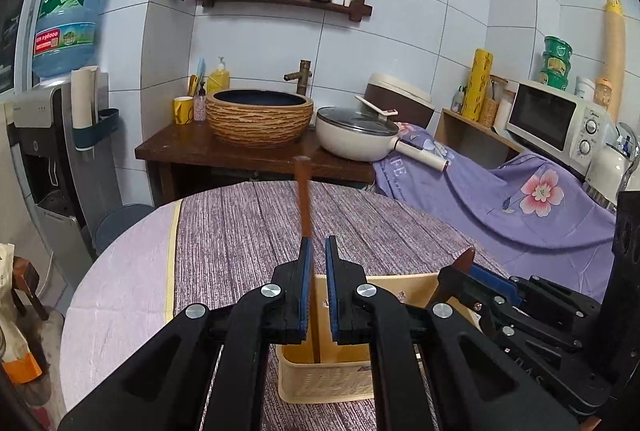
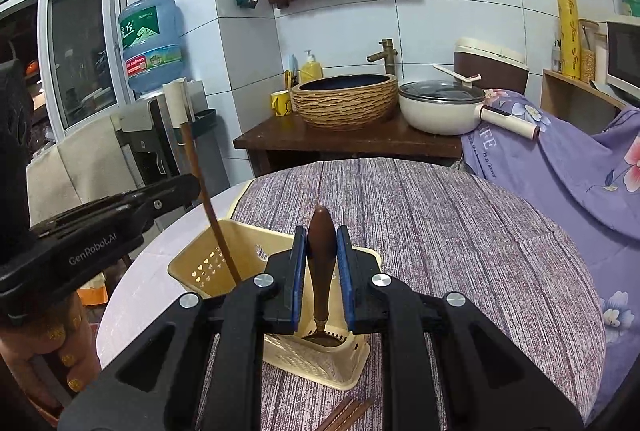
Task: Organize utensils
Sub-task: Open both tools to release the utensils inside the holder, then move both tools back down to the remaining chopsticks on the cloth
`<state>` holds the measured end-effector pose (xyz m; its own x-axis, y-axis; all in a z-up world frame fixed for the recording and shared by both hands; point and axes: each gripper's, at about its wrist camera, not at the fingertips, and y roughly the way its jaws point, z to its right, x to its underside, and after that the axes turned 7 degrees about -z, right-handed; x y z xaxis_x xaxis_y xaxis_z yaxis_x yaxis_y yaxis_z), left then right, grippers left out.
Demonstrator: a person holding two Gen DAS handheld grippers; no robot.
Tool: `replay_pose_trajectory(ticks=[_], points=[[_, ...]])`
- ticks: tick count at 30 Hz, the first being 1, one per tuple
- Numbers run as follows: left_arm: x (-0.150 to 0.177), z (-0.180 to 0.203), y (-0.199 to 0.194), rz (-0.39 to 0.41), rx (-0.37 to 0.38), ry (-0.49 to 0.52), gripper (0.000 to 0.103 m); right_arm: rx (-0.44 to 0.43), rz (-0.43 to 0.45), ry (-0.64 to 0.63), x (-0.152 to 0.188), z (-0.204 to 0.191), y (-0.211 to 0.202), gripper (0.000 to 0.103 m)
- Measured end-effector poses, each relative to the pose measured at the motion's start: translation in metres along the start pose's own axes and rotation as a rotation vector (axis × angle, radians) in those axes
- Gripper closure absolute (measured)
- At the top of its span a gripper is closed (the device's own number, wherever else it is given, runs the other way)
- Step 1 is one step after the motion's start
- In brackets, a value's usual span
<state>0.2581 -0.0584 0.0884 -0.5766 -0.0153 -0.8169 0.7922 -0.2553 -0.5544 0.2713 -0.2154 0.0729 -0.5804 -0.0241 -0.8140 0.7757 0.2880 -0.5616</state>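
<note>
My right claw (image 2: 321, 263) pinches the wooden handle of a spoon (image 2: 321, 255), bowl down inside the basket (image 2: 200, 267). My left claw (image 1: 316, 271) is spread a little above the same basket (image 1: 320, 383); a chopstick (image 1: 304, 199) stands in it, leaning on my left pad, not gripped. More chopsticks (image 2: 348, 413) lie on the cloth (image 2: 460, 231) just before the basket. Beyond the table stand the basin (image 2: 345, 101) and pan (image 2: 440, 111).

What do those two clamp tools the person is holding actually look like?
Both are black plastic. Left gripper and right gripper each have two jaws lined with blue pads, forked black linkages and round silver bolts. One side reads GenRobot.AI in white. The hand has gold-painted nails. No cables show.
</note>
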Motion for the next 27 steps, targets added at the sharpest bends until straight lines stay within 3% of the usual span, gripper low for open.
replay_pose_trajectory(ticks=[6, 7, 8, 10, 12, 15, 20, 27], points=[[0.002, -0.002, 0.0, -0.002, 0.011, -0.007, 0.093, 0.033, 0.017, 0.005, 0.001, 0.004, 0.001, 0.085], [0.002, -0.002, -0.003, 0.003, 0.015, -0.007, 0.08, 0.044, 0.03, 0.004, 0.001, 0.005, -0.002, 0.082], [0.004, -0.003, -0.007, 0.014, 0.018, -0.011, 0.06, 0.05, 0.044, 0.001, 0.002, 0.005, -0.005, 0.078], [0.007, -0.007, -0.018, 0.056, 0.023, -0.031, 0.04, 0.055, 0.08, 0.0, 0.004, 0.005, -0.015, 0.054], [0.012, -0.01, -0.03, 0.084, 0.023, -0.038, 0.037, 0.06, 0.118, -0.002, 0.007, 0.006, -0.026, 0.053], [0.026, -0.015, -0.044, 0.089, 0.011, -0.039, 0.02, 0.081, 0.108, 0.018, 0.018, 0.008, -0.04, 0.052], [0.058, -0.023, -0.051, 0.031, -0.021, -0.031, 0.012, 0.076, 0.006, 0.066, 0.058, 0.017, -0.047, 0.048], [0.118, -0.042, -0.032, -0.161, -0.074, -0.038, 0.012, 0.121, -0.193, 0.09, 0.123, 0.023, -0.02, 0.048]])
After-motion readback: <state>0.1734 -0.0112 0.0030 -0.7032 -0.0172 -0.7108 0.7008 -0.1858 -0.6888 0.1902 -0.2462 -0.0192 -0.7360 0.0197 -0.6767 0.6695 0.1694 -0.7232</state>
